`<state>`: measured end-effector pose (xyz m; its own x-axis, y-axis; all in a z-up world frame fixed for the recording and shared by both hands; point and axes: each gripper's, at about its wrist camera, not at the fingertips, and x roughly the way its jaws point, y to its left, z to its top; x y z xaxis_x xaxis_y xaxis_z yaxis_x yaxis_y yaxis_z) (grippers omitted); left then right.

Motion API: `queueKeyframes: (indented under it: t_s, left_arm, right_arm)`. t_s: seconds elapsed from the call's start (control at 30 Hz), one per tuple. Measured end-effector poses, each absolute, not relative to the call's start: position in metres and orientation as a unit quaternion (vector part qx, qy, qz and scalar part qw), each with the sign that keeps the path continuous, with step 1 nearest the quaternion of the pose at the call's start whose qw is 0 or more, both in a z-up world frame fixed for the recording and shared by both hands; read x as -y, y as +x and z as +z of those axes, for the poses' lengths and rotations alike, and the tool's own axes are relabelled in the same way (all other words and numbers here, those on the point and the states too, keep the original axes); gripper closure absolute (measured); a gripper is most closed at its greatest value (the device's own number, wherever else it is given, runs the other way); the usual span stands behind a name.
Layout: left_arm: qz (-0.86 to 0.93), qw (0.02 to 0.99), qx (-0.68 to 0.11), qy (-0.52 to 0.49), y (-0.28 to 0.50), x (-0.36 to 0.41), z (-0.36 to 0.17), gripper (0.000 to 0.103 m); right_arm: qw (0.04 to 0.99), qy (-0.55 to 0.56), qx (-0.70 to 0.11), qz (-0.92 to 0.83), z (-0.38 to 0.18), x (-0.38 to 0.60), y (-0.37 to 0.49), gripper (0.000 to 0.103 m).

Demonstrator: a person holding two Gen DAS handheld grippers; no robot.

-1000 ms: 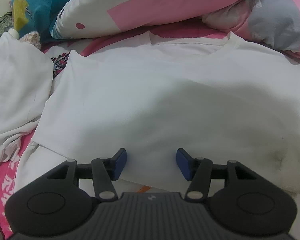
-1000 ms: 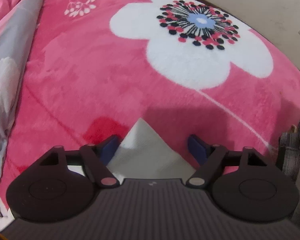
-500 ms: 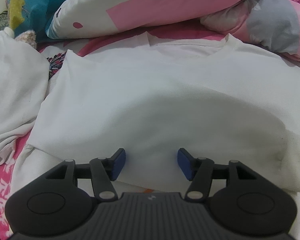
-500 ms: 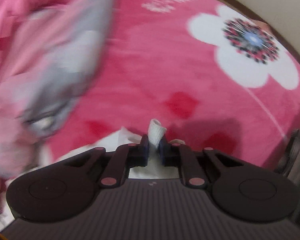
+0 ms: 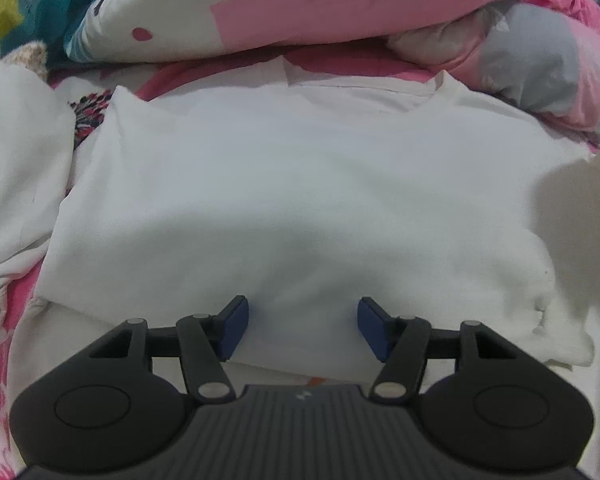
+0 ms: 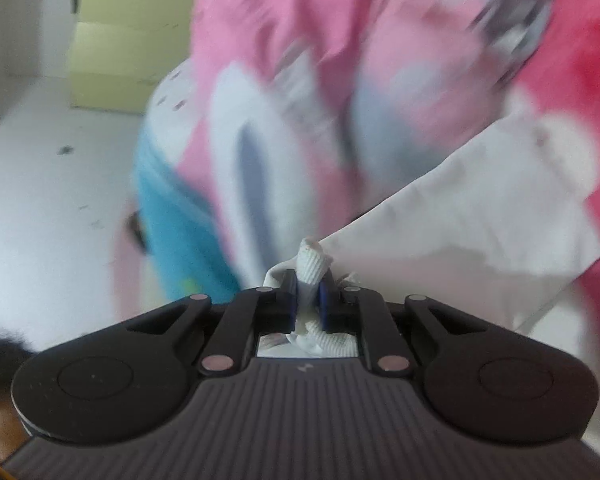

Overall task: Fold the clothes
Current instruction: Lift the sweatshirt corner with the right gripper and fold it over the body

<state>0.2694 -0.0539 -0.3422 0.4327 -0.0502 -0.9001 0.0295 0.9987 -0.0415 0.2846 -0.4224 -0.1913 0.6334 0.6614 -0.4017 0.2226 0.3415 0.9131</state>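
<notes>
Left wrist view looks across a bed covered by a pink fleece blanket with white flower print [image 5: 16, 300], on which a large white cotton T-shirt [image 5: 292, 184] lies spread flat, its neckline toward the far side. Behind the shirt sits a heap of pink, white and grey bedding [image 5: 340, 12], with a teal and yellow cushion [image 5: 32, 0] at the far left. A second crumpled white garment [image 5: 16, 168] lies just beside the shirt on the left. The right edge of the shirt rises out of the flat, a blurred white fold [image 5: 576, 208] lifted at the frame's side. The left gripper [image 5: 302, 322] hovers over the near hem with its blue-padded jaws spread wide, holding nothing. In the right wrist view, heavily blurred, the same bedding [image 6: 340, 60] fills the background, with a pale yellow cardboard box [image 6: 120, 40] on a light floor at the left. The right gripper [image 6: 309, 296] has its jaws pinched tight on a ribbed white edge of the T-shirt [image 6: 460, 216], whose cloth trails off to the right.
</notes>
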Motion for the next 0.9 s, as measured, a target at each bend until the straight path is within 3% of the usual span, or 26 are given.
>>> queueKeyframes:
  t_s: [0.33, 0.6, 0.7, 0.9]
  left_arm:
    - [0.014, 0.843, -0.531, -0.082, 0.247, -0.074, -0.286, 0.041]
    - [0.016, 0.835, -0.538, -0.119, 0.242, -0.146, -0.289, 0.041]
    - [-0.004, 0.830, -0.539, -0.140, 0.245, -0.157, -0.295, 0.041]
    - [-0.072, 0.827, -0.535, -0.157, 0.261, -0.141, -0.302, 0.041]
  right_arm:
    - [0.670, 0.560, -0.438, 0.214, -0.229, 0.268, 0.319, 0.094]
    - [0.707, 0.420, -0.532, 0.202, -0.310, 0.127, 0.351, 0.088]
    - [0.703, 0.469, -0.505, 0.178, -0.322, 0.135, 0.346, 0.088]
    - [0.694, 0.543, -0.439, 0.176, -0.322, 0.179, 0.318, 0.070]
